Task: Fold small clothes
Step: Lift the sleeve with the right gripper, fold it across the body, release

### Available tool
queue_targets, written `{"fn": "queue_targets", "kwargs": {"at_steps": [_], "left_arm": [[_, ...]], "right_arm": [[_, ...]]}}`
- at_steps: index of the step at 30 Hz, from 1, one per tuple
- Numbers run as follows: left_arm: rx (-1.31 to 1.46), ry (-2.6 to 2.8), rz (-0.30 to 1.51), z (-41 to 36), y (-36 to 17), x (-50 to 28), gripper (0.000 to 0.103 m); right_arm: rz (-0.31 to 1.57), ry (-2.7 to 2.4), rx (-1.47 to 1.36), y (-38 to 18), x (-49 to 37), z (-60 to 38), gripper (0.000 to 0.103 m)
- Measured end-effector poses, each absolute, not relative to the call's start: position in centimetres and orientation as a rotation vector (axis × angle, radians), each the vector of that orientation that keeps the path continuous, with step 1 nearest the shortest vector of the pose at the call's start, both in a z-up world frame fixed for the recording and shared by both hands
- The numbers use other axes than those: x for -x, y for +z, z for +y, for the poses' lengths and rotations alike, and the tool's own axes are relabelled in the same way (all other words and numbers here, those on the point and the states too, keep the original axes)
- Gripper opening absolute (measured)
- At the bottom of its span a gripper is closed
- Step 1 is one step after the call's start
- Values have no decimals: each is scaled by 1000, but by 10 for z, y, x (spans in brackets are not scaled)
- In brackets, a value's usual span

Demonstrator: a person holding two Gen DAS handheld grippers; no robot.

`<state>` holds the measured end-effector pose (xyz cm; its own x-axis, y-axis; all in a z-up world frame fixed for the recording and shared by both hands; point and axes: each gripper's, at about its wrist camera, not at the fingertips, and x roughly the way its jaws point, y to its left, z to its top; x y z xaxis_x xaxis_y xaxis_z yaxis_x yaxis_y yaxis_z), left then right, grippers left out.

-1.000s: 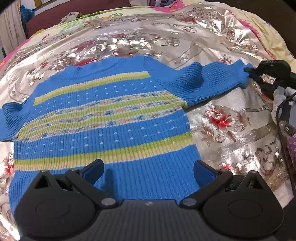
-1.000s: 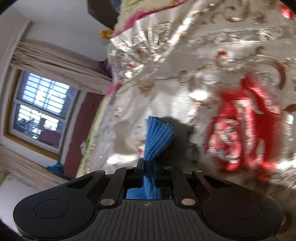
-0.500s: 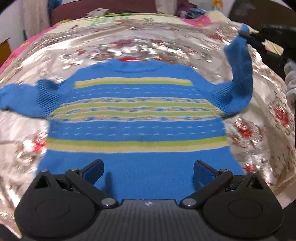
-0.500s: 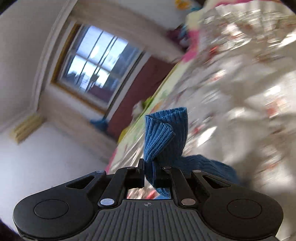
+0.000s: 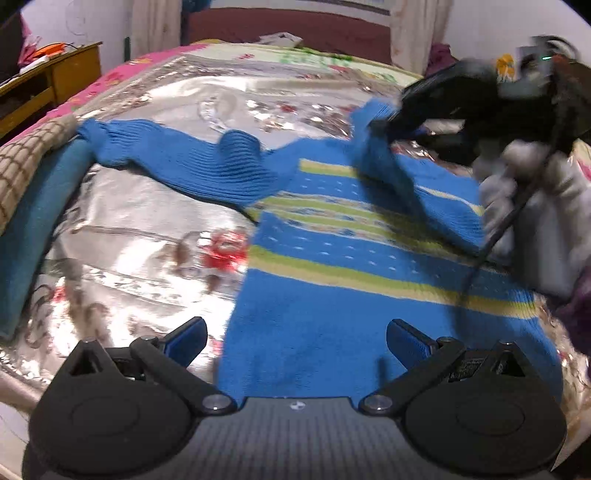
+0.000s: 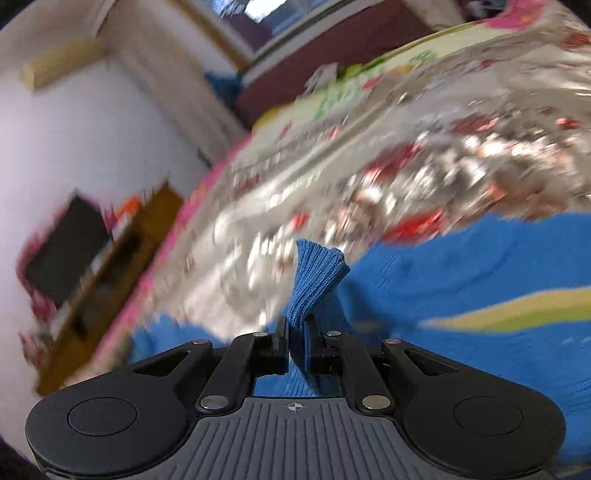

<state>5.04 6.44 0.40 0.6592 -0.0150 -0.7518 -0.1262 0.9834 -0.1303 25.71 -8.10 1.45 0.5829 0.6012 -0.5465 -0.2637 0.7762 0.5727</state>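
A small blue knitted sweater (image 5: 332, 295) with yellow-green stripes lies flat on a shiny floral bedspread (image 5: 147, 229). My left gripper (image 5: 295, 343) is open and empty, hovering over the sweater's hem. My right gripper (image 6: 297, 332) is shut on the cuff of the right sleeve (image 6: 314, 280); in the left wrist view it (image 5: 384, 123) holds that sleeve (image 5: 399, 173) over the sweater's chest near the collar. The left sleeve (image 5: 184, 158) lies stretched out to the left on the bedspread.
A teal cloth (image 5: 29, 229) and a checked blanket (image 5: 22, 162) lie at the bed's left edge. A wooden side table (image 5: 48, 85) stands beyond the bed on the left. A dark red headboard (image 5: 288, 29) and curtains are at the back.
My right gripper has carried the right sleeve cuff from the far right, up and across onto the sweater's body. The left wrist view has swung to the left; its gripper stays open.
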Motion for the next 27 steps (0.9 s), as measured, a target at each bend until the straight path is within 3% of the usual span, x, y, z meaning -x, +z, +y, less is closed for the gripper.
{"fn": "queue_targets", "kwargs": {"at_steps": [14, 16, 18, 20, 27], "left_arm": [[265, 65, 819, 90, -1, -41, 103], [273, 66, 818, 91, -2, -40, 103], [277, 67, 816, 91, -2, -40, 103], [278, 67, 820, 91, -4, -41, 103], [280, 72, 820, 93, -6, -41, 103]], "right_arm": [[903, 580, -62, -11, -238, -15, 14], [901, 591, -48, -9, -234, -17, 18], [902, 641, -32, -7, -229, -17, 35], [892, 683, -24, -4, -223, -16, 42], [819, 569, -61, 12, -213, -52, 42]]}}
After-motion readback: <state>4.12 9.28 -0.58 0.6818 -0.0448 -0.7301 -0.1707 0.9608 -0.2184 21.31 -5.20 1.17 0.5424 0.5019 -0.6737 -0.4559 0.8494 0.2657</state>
